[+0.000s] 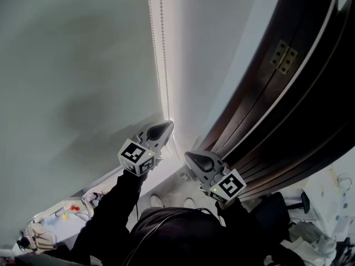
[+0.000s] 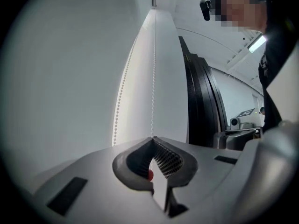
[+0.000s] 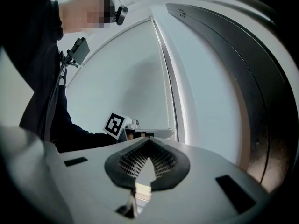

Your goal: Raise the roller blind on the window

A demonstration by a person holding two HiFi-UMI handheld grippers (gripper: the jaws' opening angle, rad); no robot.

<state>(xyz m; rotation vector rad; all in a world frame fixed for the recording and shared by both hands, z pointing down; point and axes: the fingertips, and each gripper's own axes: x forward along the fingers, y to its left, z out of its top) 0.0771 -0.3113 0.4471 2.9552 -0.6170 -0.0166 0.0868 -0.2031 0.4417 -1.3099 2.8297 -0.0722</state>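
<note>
The grey roller blind (image 1: 77, 65) fills the left of the head view. Its white bead chain (image 1: 162, 49) hangs in two strands along the blind's right edge. My left gripper (image 1: 168, 124) points up at the chain's lower end. In the left gripper view one strand of the chain (image 2: 153, 78) runs straight down into the tips of my left gripper (image 2: 152, 139), which is shut on it; the other strand hangs free to the left. My right gripper (image 1: 188, 155) sits just lower right of the left one, apart from the chain, shut (image 3: 148, 139) with nothing between its pads.
A dark wooden door frame (image 1: 288, 104) with a brass hinge (image 1: 283, 56) curves along the right, past a white wall strip (image 1: 222, 37). Small cluttered items (image 1: 61, 215) lie at lower left, and a chair base (image 1: 302, 201) stands at lower right.
</note>
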